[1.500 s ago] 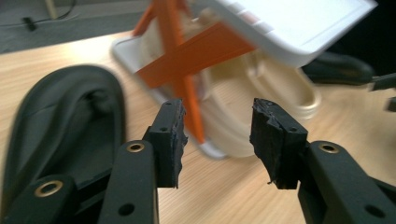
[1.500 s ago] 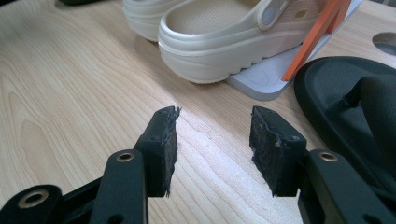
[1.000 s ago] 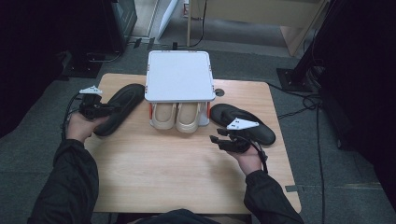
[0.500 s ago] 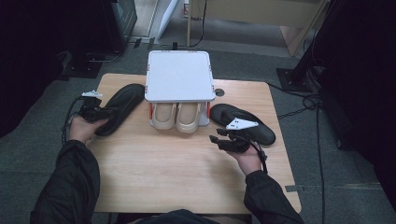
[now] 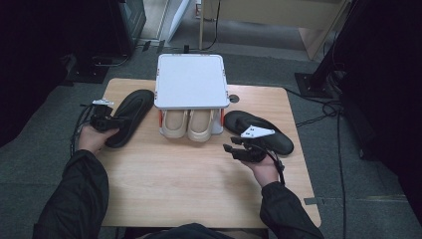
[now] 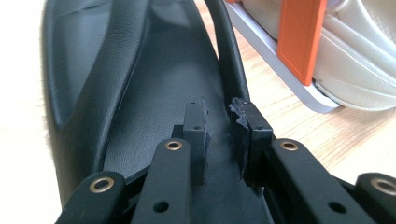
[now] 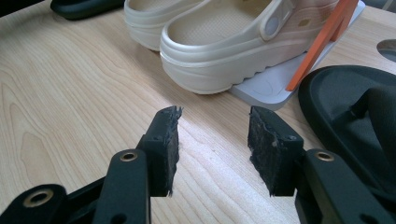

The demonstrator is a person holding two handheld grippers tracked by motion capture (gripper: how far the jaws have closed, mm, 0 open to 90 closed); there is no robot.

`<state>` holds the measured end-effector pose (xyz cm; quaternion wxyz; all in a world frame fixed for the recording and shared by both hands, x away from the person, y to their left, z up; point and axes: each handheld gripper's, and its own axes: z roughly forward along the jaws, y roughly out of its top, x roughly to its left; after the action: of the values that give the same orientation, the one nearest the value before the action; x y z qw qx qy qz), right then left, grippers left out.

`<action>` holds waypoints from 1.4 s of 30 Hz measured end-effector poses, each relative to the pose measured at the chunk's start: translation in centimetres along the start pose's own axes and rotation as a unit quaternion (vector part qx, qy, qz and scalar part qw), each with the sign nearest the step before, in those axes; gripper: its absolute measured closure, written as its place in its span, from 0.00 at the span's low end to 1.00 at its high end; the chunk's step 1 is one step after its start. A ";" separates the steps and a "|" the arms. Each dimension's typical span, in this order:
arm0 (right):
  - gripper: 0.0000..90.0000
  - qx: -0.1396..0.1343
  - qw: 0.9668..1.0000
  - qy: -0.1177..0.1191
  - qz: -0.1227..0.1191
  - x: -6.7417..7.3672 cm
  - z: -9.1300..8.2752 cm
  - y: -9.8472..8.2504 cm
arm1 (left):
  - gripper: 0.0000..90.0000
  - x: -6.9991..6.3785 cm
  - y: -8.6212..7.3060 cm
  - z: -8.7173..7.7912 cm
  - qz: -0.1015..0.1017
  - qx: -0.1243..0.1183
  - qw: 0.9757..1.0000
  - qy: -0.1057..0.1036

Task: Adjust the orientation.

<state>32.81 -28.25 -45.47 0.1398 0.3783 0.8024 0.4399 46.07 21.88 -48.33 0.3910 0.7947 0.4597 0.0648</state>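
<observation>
Left gripper [image 6: 223,135]: I have it clamped on rim of black slipper [image 6: 140,93], lower frame.
Slipper: soft, light; bends.
Right gripper [image 7: 212,144]: apart, empty.

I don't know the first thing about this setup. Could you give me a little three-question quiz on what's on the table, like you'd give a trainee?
1. Pick one: what stands under the white shelf? A) boots B) cream clogs C) sandals
2. True or false: the fingers of the right gripper stand apart over the bare table.
3. Fill in: the left gripper is at the heel end of a ____ slipper.

Key: 1 B. 2 true. 3 black.
</observation>
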 end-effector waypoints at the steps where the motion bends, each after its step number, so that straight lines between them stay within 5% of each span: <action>1: 0.60 0.001 1.000 0.000 0.000 0.0 0.0 0.0 | 0.85 -0.1 0.0 0.1 0.004 0.002 1.000 -0.003; 16: 0.60 0.012 1.000 0.003 0.000 0.1 0.5 0.0 | 0.80 -2.1 0.7 1.5 0.016 0.020 0.999 -0.031; 24: 0.60 0.014 1.000 0.004 0.004 0.0 0.5 -0.1 | 0.73 -1.9 1.1 -0.2 0.005 -0.003 1.000 -0.025; 31: 0.60 0.014 1.000 0.005 0.004 0.1 0.5 -0.1 | 0.58 -1.4 2.0 -2.2 0.005 -0.025 1.000 0.007; 42: 0.60 -0.019 1.000 0.012 0.017 -0.1 -0.2 -0.4 | 0.51 0.6 2.5 -0.5 -0.020 -0.032 0.999 0.009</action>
<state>32.51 -28.57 -45.66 0.1297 0.3837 0.7891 0.4618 47.90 21.89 -46.42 0.4129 0.7718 0.4771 0.0788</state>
